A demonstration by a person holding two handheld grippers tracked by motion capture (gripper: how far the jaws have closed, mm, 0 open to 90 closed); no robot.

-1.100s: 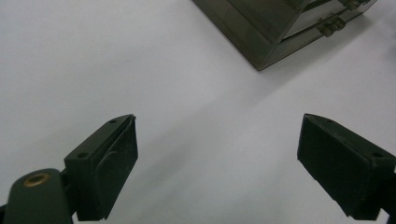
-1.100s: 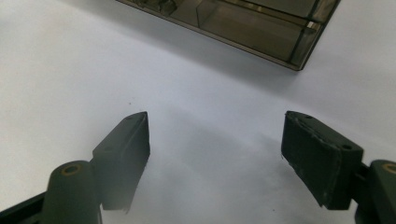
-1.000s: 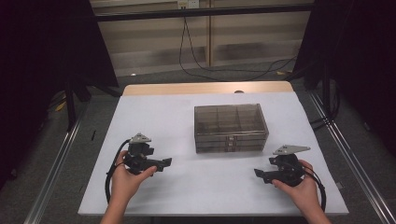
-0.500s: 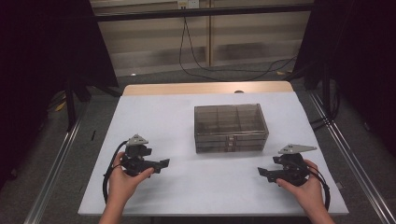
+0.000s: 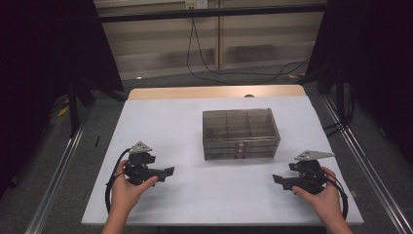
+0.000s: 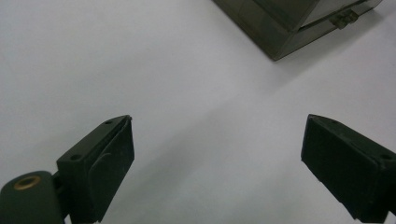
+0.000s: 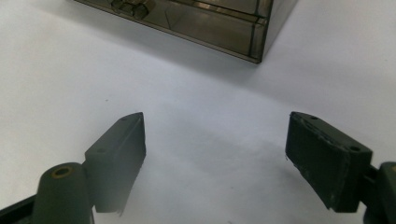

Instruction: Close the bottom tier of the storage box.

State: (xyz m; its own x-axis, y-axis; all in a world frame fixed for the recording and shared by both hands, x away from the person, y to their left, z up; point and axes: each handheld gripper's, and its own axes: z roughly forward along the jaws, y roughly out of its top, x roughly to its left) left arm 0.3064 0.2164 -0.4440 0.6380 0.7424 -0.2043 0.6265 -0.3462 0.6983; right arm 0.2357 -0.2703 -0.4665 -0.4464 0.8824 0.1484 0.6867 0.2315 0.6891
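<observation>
Barely changed: left claw (image 5: pixel 168 171), right claw (image 5: pixel 276 179) both spread, empty, flanking box (image 5: pixel 240 132); right just widened.

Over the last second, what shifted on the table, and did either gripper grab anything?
Little changed. The right gripper has slid slightly toward the table's right edge, and its jaws have just been opening a bit further, with nothing between them. The left gripper edged slightly left; its jaws stand open and empty too. Nothing was taken hold of or let go. The smoky clear drawer box stayed where it was on the white table, untouched.
</observation>
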